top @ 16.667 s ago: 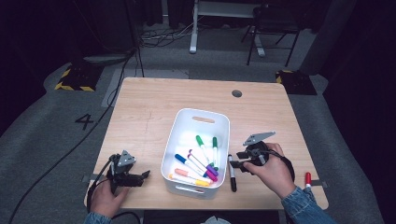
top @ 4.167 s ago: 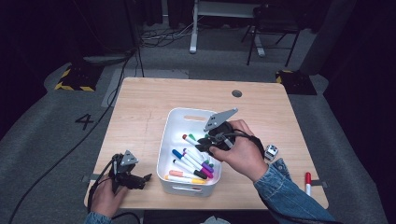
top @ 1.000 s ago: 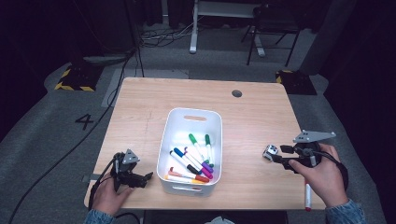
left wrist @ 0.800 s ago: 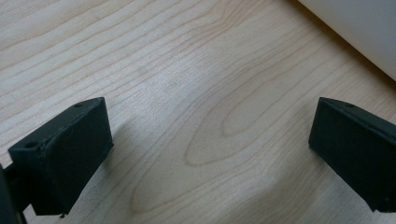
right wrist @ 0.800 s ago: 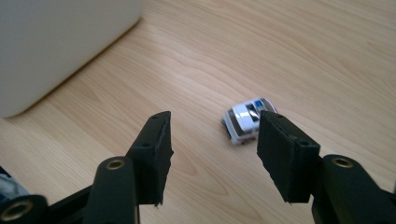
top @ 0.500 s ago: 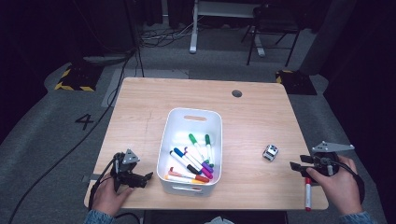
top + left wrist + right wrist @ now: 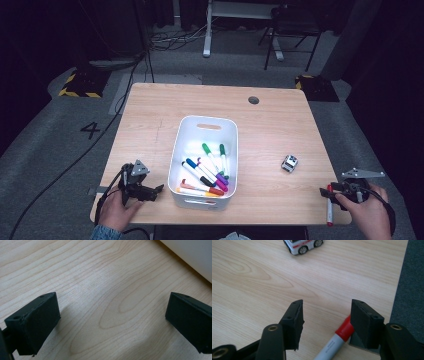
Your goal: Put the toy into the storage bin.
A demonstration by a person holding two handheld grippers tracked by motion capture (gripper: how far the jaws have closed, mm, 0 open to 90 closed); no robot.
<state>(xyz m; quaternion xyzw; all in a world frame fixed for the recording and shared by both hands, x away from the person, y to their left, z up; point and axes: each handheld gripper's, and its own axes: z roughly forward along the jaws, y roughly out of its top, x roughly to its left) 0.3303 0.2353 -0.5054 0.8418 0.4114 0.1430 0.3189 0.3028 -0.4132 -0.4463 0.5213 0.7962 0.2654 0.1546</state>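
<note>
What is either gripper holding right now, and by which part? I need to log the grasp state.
Nothing is held. The right gripper stands open over the red-capped marker, which lies on the table by one jaw. The left gripper is open over bare wood.

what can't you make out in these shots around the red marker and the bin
- Red marker: in the right gripper view its body is cut off by the bottom edge, and the right gripper jaw covers part of the cap.
- Toy car: top cut off by the upper edge there; its markings are too small in the high view.
- White bin: only a corner in the left gripper view, contents out of frame.
</note>
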